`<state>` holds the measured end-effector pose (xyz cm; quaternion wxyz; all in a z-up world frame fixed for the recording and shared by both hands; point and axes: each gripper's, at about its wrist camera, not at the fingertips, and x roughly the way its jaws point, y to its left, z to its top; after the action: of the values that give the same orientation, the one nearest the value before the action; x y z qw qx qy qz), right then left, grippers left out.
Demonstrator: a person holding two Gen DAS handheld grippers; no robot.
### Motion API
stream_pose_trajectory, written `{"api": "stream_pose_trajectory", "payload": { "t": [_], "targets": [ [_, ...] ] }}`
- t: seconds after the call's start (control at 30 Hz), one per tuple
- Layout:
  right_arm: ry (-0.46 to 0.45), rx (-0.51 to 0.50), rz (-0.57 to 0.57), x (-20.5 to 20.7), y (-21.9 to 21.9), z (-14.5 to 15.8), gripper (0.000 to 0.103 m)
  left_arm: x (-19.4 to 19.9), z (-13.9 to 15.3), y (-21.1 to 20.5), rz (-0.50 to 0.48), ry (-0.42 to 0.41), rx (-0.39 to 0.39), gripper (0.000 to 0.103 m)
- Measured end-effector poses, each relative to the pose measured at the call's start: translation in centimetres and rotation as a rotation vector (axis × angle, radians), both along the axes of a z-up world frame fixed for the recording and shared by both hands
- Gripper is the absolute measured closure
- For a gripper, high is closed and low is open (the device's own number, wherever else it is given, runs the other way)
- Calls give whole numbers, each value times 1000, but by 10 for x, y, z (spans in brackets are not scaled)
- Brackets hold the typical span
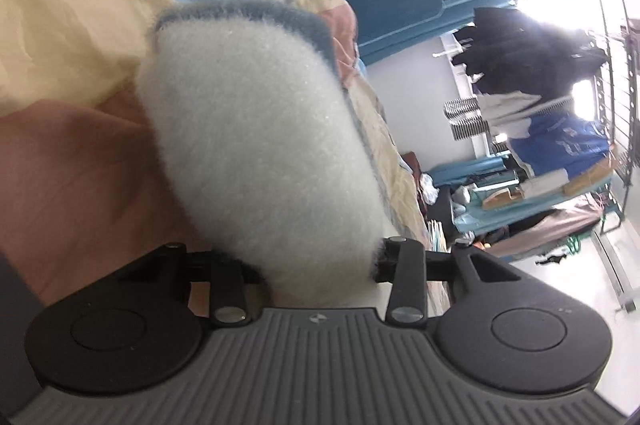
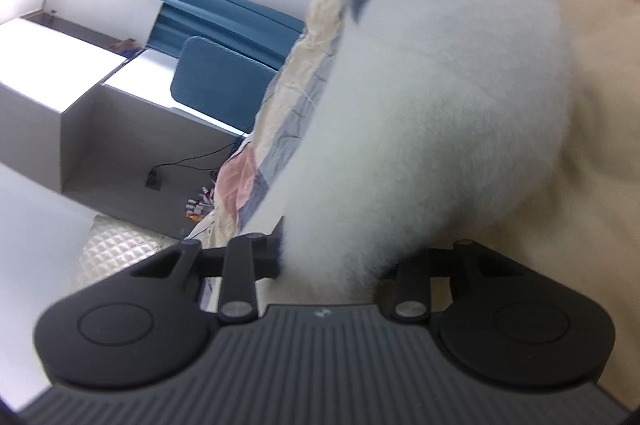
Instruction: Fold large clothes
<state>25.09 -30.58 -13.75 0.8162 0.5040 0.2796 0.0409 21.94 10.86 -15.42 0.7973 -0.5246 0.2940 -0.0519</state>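
A patchwork bedspread of cream, pink, pale blue and grey panels fills the space beyond both tools; in the left wrist view it lies ahead and to the left of the left gripper, and in the right wrist view the same bedspread lies ahead and to the right of the right gripper.

The fluffy white garment with a blue-grey edge rises straight out from between the left gripper's jaws and blocks most of the view ahead. The jaws are closed on this thick bunch of fleece, whose fibres press against the black finger mounts on both sides. In the right wrist view the fluffy white garment likewise comes up from between the jaws, which are clamped on it; a blue-grey patch shows at its far end. This view is somewhat blurred.

Off to the right of the left gripper stand a clothes rack hung with dark clothes and a blue upholstered seat. To the left of the right gripper are a blue chair, white desks and a black cable on the floor.
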Motion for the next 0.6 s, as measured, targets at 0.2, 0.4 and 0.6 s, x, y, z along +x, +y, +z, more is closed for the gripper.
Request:
{"api": "stream_pose_trajectory", "payload": {
  "t": [0.2,0.4,0.6],
  "targets": [
    [-48,-37,14,-19,-17,30,63,-32,20,-12,-42,-12,-33,58],
    [-120,-9,14,-30,-61,68,63,-30,62,-48,-108,-58,-43,58],
    [-201,-35,-10,-17,-113,126,63,5,125,-107,-162,-133,-48,58]
  ]
}}
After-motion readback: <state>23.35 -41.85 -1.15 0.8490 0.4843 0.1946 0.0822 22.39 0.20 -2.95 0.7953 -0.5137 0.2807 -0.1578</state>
